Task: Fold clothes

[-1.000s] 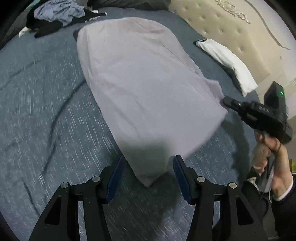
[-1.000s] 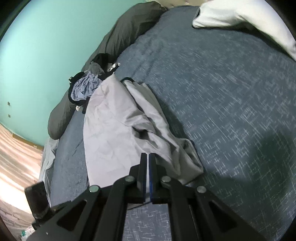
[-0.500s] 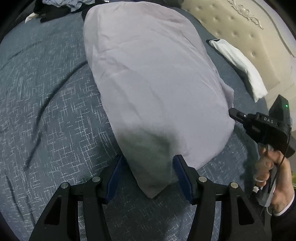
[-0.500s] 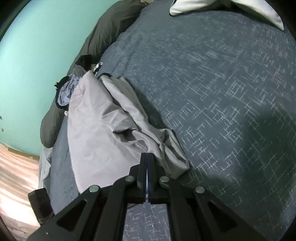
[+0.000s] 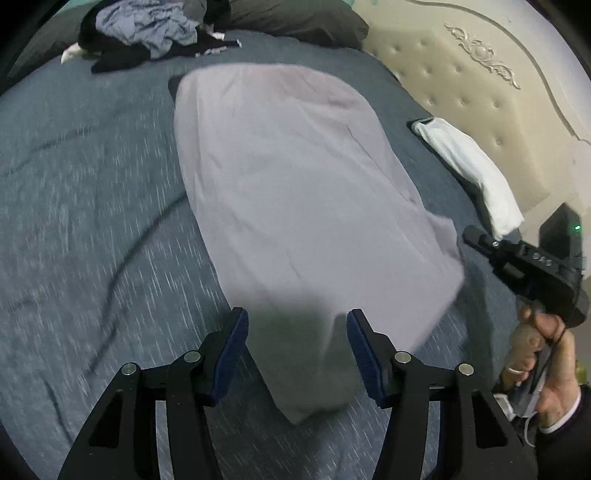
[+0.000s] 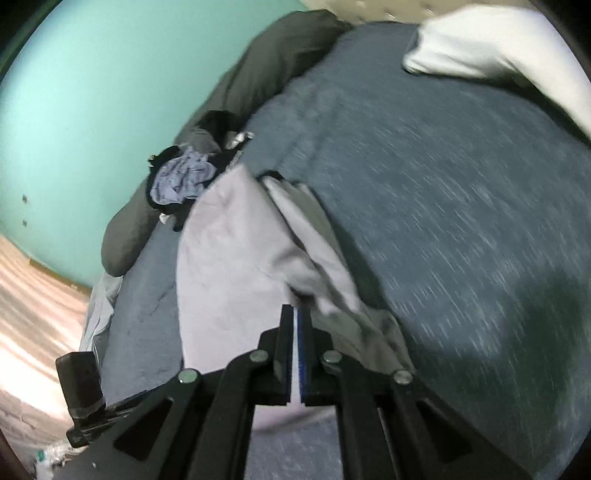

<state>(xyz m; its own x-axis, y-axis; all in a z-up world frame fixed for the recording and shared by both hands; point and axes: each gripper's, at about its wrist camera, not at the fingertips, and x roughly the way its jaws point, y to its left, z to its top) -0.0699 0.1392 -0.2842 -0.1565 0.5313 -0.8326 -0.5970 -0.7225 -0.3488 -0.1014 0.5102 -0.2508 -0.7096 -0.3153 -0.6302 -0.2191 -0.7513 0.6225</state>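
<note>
A pale grey garment (image 5: 295, 177) lies spread lengthwise on the blue bed cover (image 5: 74, 184). Its near corner lies between the fingers of my left gripper (image 5: 297, 339), which stands open above it; the blue pads do not press the cloth. My right gripper (image 6: 295, 314) is shut on the garment (image 6: 229, 266) at its right edge, where the cloth rises in folds to the jaws. In the left wrist view the right gripper (image 5: 469, 234) meets that lifted edge, and a person's hand (image 5: 546, 354) holds its handle.
A pile of dark and blue clothes (image 5: 147, 29) lies at the far end of the bed, by a long dark pillow (image 5: 295, 22). A white pillow (image 5: 469, 166) rests along the padded beige headboard (image 5: 480, 74). Teal wall (image 6: 92, 92) and floor lie beyond the bed's edge.
Half a second ago both views sat further forward over the garment; now they are back near where they started. The right gripper stayed shut on the edge, the left stayed open.
</note>
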